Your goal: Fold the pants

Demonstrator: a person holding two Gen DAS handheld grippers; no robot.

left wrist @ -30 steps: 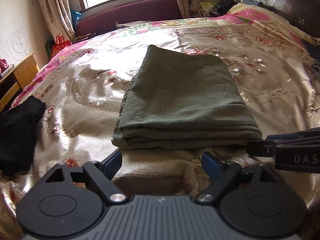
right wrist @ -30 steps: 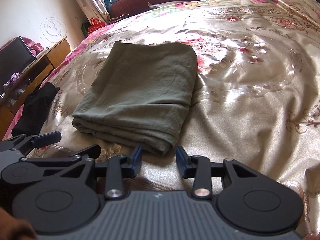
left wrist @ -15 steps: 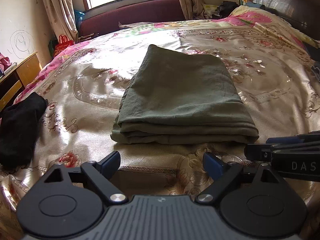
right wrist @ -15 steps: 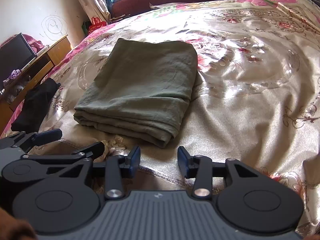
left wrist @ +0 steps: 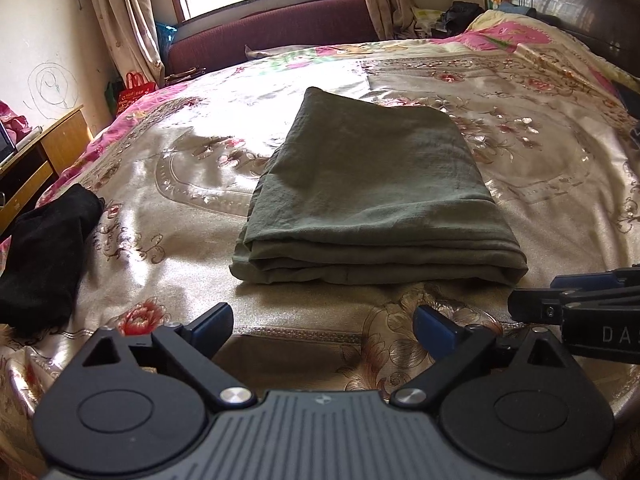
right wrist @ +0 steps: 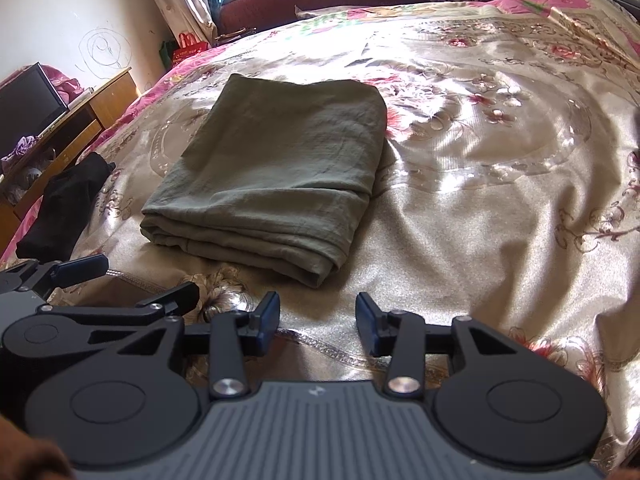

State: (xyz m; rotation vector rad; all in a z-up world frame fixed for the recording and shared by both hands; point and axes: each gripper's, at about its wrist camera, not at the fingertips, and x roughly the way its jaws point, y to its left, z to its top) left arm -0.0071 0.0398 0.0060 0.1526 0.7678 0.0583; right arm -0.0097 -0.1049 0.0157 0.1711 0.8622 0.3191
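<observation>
Floral satin bedspread (left wrist: 540, 184) across the whole bed. Olive pants (left wrist: 368, 192) at its centre, folded into a neat layered rectangle, stacked edges facing near. Black garment (left wrist: 44, 256) bunched at the near left edge, well apart from the pants. Left gripper (left wrist: 323, 326) low at the near edge, spread wide, holding nothing, just short of the pants. Right gripper (right wrist: 317, 322) beside it, parted too, empty, near the fold's right corner.
</observation>
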